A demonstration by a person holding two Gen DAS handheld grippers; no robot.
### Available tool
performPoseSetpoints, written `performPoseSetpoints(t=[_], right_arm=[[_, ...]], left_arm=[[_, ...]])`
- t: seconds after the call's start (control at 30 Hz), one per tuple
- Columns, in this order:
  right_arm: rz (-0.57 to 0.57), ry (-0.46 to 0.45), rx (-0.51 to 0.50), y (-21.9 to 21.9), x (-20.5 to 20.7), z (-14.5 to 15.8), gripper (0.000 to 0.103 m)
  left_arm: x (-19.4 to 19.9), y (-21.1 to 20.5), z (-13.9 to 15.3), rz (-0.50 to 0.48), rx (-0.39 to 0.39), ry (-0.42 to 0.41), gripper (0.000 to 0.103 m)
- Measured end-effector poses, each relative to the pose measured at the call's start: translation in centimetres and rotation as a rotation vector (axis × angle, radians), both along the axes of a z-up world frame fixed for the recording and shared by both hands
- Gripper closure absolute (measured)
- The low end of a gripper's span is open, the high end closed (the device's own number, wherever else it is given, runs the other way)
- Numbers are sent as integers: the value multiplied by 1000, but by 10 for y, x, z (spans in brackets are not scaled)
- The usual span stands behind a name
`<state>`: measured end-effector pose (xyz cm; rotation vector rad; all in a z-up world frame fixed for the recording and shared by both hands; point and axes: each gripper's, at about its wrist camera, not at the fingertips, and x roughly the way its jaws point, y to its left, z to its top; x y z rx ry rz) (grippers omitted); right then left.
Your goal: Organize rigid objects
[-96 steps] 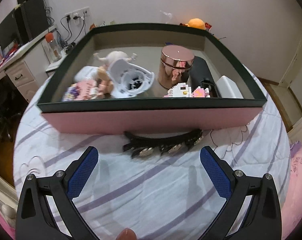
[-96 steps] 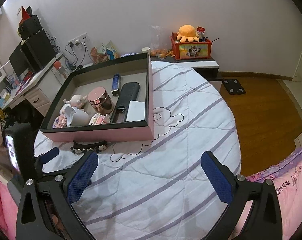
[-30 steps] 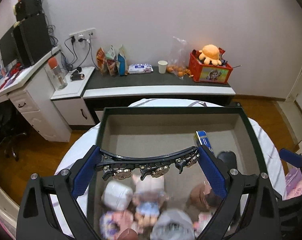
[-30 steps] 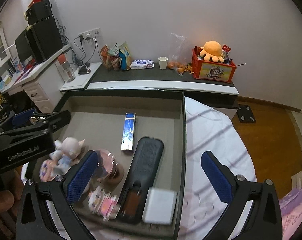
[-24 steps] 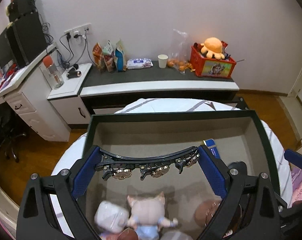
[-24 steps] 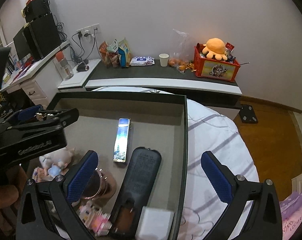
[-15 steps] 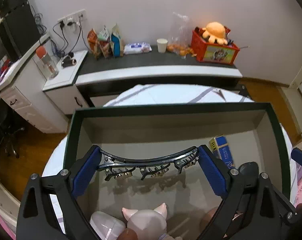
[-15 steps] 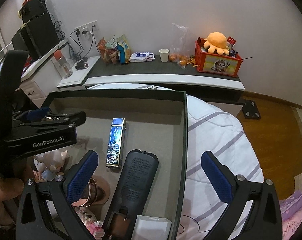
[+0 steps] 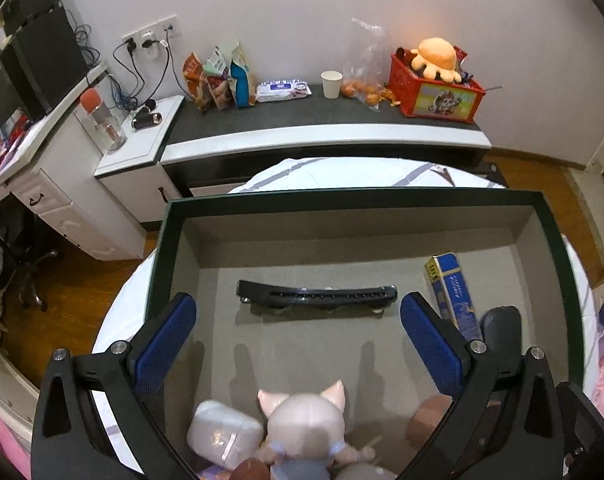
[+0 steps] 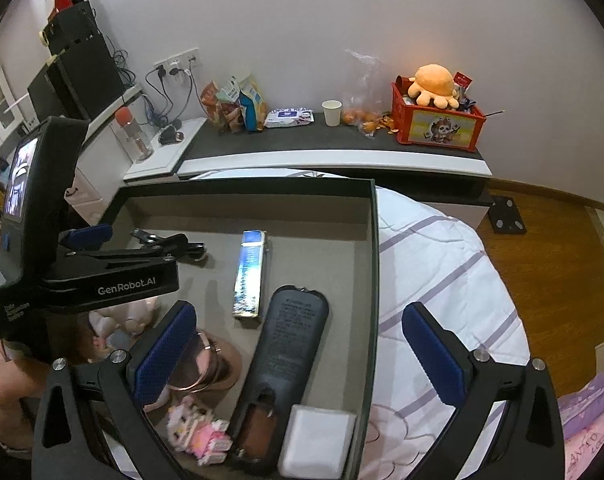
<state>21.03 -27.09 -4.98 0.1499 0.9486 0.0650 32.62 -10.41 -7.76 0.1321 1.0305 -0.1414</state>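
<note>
hair clip [image 9: 316, 295], black and long, was seen lying flat on the grey floor of the storage box [image 9: 354, 196], near the far wall and apart from both blue pads. the left gripper [image 9: 298, 334] was held spread wide above it, gripping nothing. the right gripper [image 10: 304, 342] was likewise spread and empty, over the box's right rim. also lodged in the box were a blue carton [image 10: 249, 276], a black case [image 10: 288, 356], a white pad [image 10: 317, 440], a copper tin [image 10: 200, 368], a block figure [image 10: 198, 434] and a doll [image 9: 306, 426]. on the bedspread [image 10: 442, 272] nothing loose was visible; the task was judged almost complete, with only withdrawal left.
</note>
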Motion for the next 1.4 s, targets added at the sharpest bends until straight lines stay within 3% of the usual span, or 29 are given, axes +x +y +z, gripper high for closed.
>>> performPoseSetpoints(t=[0.33,0.57,0.8,1.2,1.4], right_arm=[[-20,-20,166,-6,-29,21,0],[-29,-87,123,4,-80,52,0],[-51,-158,50,14,-147,75,0],[-78,-222,-17,27,-255,81,0],[-96,-238,-48,32,-290,78,0]], left_arm=[[-50,30,49,39,-71,-79,0],[-120,52,85,64,-63,-166,0],[-215,64,118,58,-53,-299,0],[-332,63,123,71,-32,-384,0],[-374,60,116,77,-19,-414,0]])
